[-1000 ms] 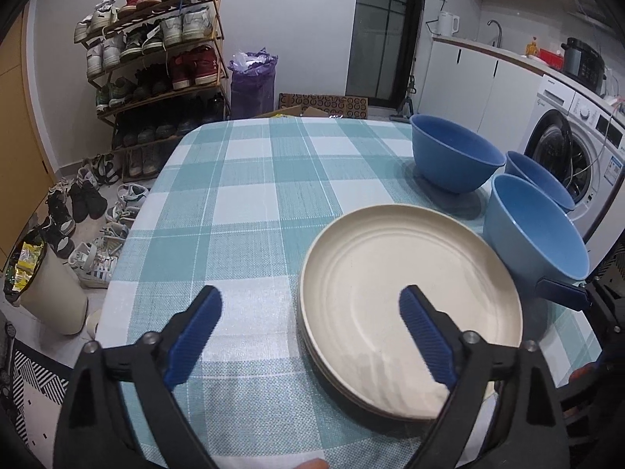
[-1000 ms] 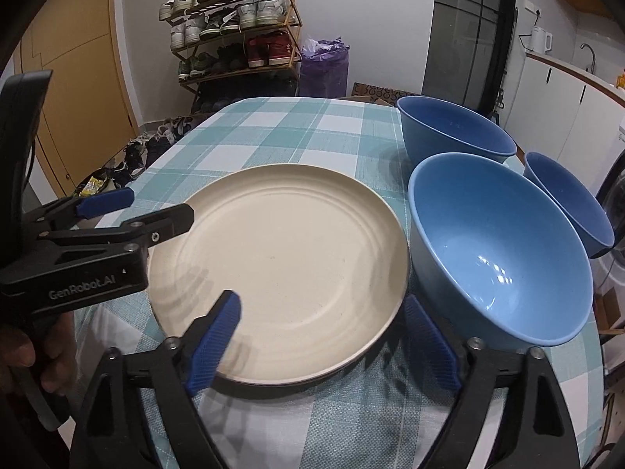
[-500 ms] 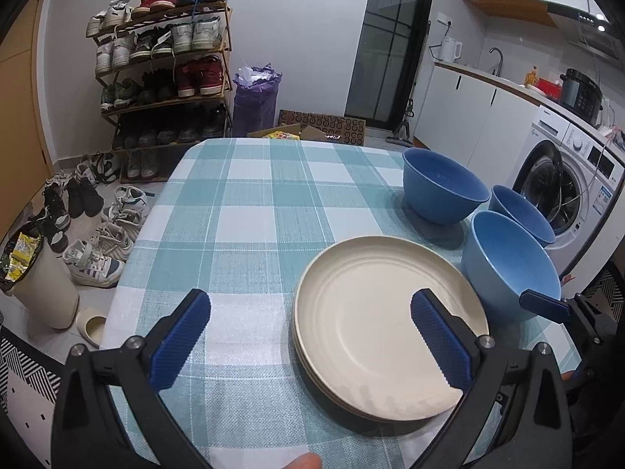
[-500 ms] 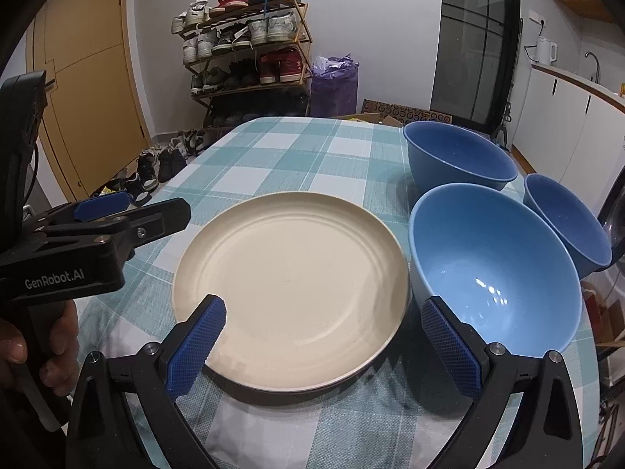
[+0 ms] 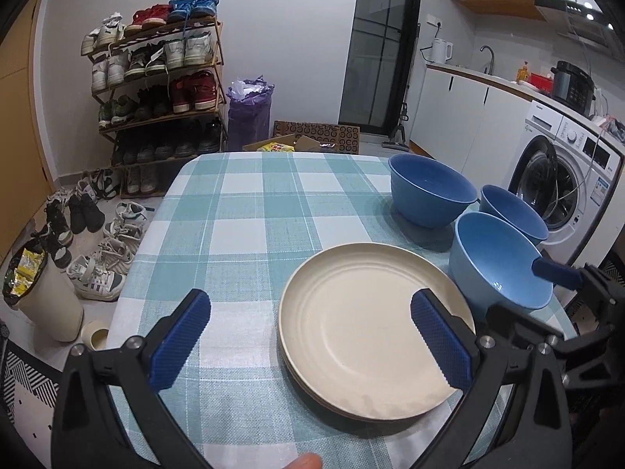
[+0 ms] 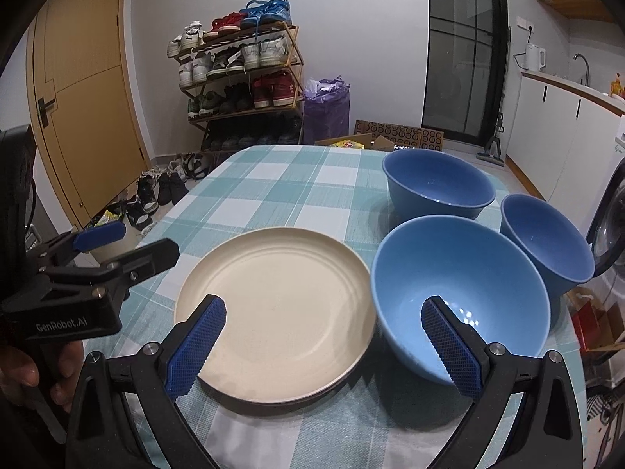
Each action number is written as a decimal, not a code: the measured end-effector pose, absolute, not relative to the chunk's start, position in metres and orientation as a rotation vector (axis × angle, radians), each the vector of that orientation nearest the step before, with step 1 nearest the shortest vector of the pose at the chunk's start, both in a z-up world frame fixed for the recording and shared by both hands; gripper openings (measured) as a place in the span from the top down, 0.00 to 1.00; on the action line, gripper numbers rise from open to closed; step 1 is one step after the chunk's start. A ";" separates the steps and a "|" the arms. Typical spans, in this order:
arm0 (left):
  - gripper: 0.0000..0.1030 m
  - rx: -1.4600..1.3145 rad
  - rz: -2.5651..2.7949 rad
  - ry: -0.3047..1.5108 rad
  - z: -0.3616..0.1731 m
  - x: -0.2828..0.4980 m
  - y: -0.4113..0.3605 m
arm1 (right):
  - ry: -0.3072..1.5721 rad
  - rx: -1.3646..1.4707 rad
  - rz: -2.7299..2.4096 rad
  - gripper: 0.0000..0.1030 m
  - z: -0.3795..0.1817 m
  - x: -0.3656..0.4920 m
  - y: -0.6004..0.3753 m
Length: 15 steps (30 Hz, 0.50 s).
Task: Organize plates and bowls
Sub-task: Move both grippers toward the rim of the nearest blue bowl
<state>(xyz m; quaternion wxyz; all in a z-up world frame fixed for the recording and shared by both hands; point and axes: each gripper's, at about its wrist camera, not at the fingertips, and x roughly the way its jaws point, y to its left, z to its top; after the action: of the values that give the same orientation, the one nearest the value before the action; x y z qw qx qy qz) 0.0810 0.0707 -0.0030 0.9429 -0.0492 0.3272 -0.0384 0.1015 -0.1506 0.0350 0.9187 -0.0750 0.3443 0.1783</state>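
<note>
A stack of cream plates lies near the front of the checked table. Three blue bowls stand to its right: a light blue one closest, a dark blue large one behind, and a smaller dark one at the right edge. My left gripper hangs open above the table's front, its right finger over the plates. My right gripper is open too, held above the plates' near rim and the light bowl, gripping nothing.
The table with its teal checked cloth drops off at the left towards shoes on the floor. A shoe rack, a purple bag and a washing machine stand beyond. A pale bin sits low left.
Both grippers have drawn back and upward from the table, so plates and bowls look smaller and farther. Neither has closed; the dishes have not moved.
</note>
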 end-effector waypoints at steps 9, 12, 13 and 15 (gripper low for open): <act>0.00 -0.078 -0.105 0.665 0.000 0.082 0.055 | 0.679 -0.140 0.344 0.01 0.050 0.109 -0.180; 0.00 -0.067 -0.098 0.660 0.001 0.082 0.051 | 0.673 -0.150 0.334 0.01 0.053 0.112 -0.189; 0.00 -0.070 -0.096 0.658 0.001 0.082 0.050 | 0.670 -0.151 0.331 0.01 0.055 0.111 -0.193; 0.00 -0.083 -0.095 0.658 0.000 0.083 0.049 | 0.671 -0.155 0.328 0.01 0.058 0.114 -0.199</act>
<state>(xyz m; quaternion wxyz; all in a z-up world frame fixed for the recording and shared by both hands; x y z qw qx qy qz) 0.0830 0.0489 0.0005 0.9445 -0.0408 0.3227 -0.0464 0.1143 -0.1987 0.0578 0.9281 -0.0754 0.3275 0.1603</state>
